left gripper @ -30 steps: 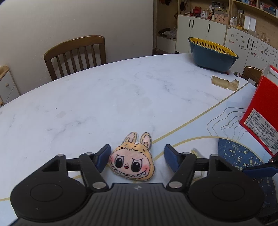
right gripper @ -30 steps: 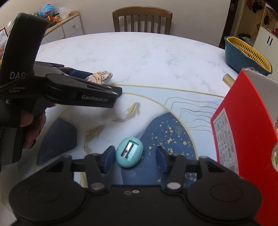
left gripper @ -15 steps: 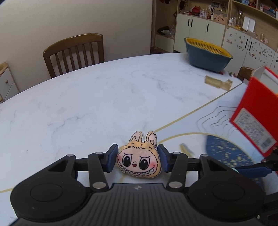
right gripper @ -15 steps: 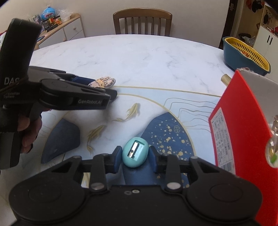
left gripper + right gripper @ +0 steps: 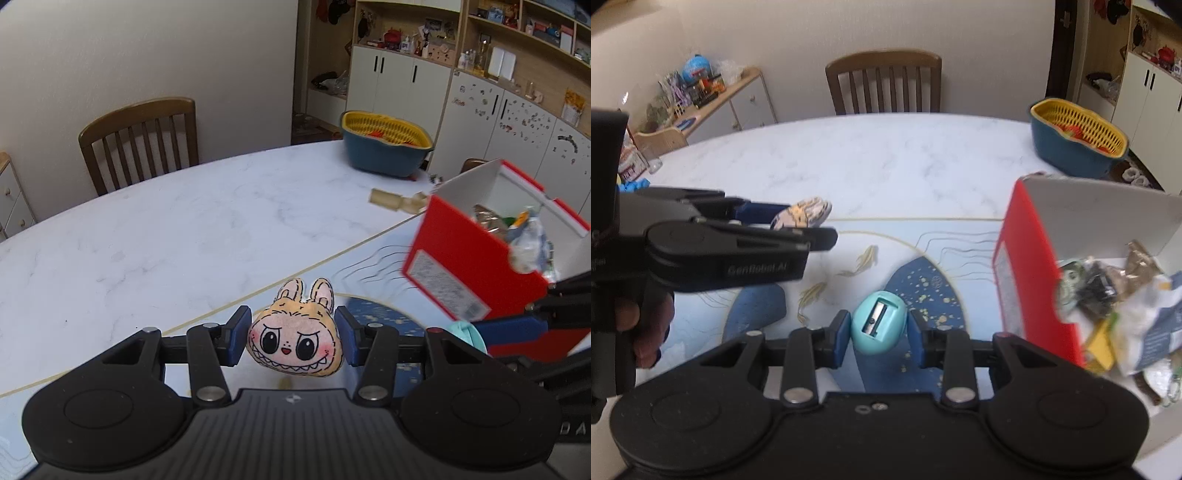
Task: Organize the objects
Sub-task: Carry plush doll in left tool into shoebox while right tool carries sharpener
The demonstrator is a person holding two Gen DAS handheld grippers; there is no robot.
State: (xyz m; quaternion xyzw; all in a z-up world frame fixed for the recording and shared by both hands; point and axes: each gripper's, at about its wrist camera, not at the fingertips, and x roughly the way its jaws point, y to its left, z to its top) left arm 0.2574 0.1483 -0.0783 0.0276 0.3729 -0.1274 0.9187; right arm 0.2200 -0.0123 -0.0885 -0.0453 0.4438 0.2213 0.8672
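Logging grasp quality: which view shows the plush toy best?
Left wrist: the plush toy faces the camera whole, clamped in the left gripper. Right wrist shows only its edge behind that gripper's fingers.

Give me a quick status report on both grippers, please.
Left gripper shut on plush bunny face. Right gripper shut on teal sharpener. Open red box to the right, already holding clutter; path looks clear.

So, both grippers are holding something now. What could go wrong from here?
The soft plush toy is pinched only at its sides by the left gripper, so it may slip. The smooth egg-shaped sharpener could pop out of the right gripper. The red box is already crowded, so items might bounce out.
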